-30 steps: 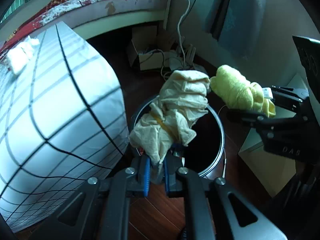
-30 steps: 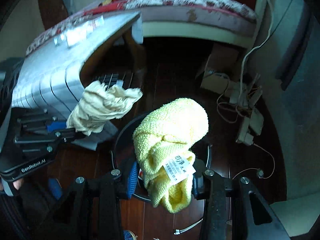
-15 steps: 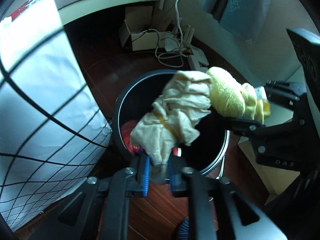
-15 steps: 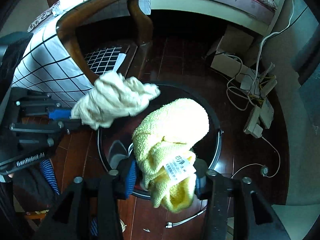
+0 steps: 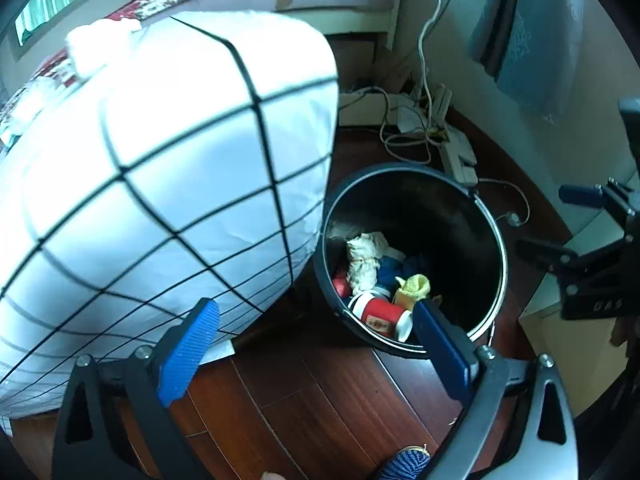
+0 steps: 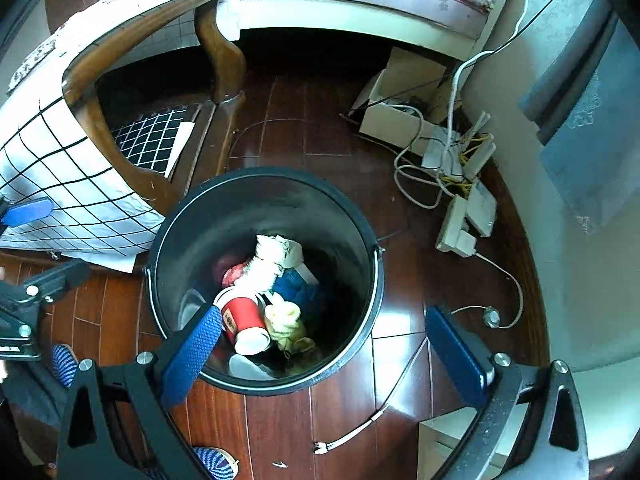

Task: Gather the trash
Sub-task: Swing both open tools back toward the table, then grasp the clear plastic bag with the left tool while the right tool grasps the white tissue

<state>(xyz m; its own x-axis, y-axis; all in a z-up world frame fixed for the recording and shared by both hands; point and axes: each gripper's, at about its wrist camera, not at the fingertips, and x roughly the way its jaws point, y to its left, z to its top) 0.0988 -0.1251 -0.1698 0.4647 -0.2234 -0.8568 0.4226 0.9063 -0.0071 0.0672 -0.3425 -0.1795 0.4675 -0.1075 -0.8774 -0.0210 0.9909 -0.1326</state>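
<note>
A black round trash bin [image 6: 362,240] stands on the dark wood floor; it also shows in the left wrist view [image 5: 486,224]. Inside lie a beige cloth [image 6: 266,262] [image 5: 362,258], a yellow towel [image 6: 286,322] [image 5: 414,286], a red paper cup [image 6: 242,316] [image 5: 378,312] and blue fabric [image 6: 300,290]. My left gripper [image 5: 316,332] is open and empty, at the bin's near-left rim. My right gripper [image 6: 324,336] is open and empty above the bin's near rim. The right gripper shows in the left wrist view [image 5: 576,240], the left one in the right wrist view [image 6: 28,240].
A table with a white, black-gridded cloth [image 5: 160,168] and a curved wooden leg [image 6: 220,48] stands left of the bin. Power strips and cables [image 6: 460,184] lie on the floor by the wall. A cardboard box [image 6: 400,104] sits near a bed base [image 6: 360,4].
Both grippers opened and dropped their loads: the beige cloth and the yellow towel now lie inside the bin. Both grippers are empty, still over the bin.
</note>
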